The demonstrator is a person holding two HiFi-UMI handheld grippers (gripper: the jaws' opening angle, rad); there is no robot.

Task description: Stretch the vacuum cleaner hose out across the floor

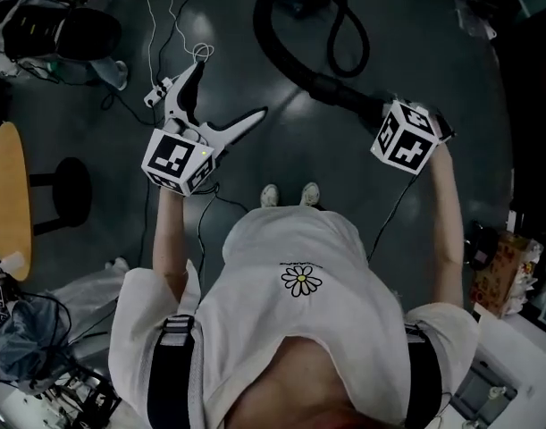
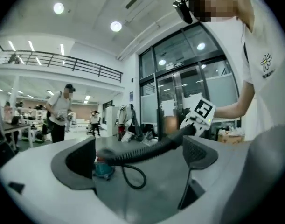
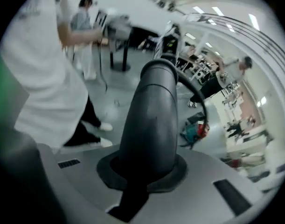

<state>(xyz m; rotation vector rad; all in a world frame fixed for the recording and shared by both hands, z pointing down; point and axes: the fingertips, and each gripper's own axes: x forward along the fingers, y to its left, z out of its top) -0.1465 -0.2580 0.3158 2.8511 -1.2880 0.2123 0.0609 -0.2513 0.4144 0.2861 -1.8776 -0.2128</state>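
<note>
Big open hall with a glossy dark grey floor (image 1: 228, 52) that throws the ceiling lights back at you. The main thing is the tall glass front (image 2: 179, 73), dark frames, stacked two levels high. Left of the glass front an upper gallery with a dark railing (image 2: 63, 62) runs along a white wall. Above the glass front it's a white ceiling with round downlights (image 2: 115, 26). Further left of it, a few people standing (image 2: 58, 111) under strip lights. Also a round wooden table (image 1: 6, 199) and a black stool (image 1: 69, 188), can't tell where they sit from the glass front
</note>
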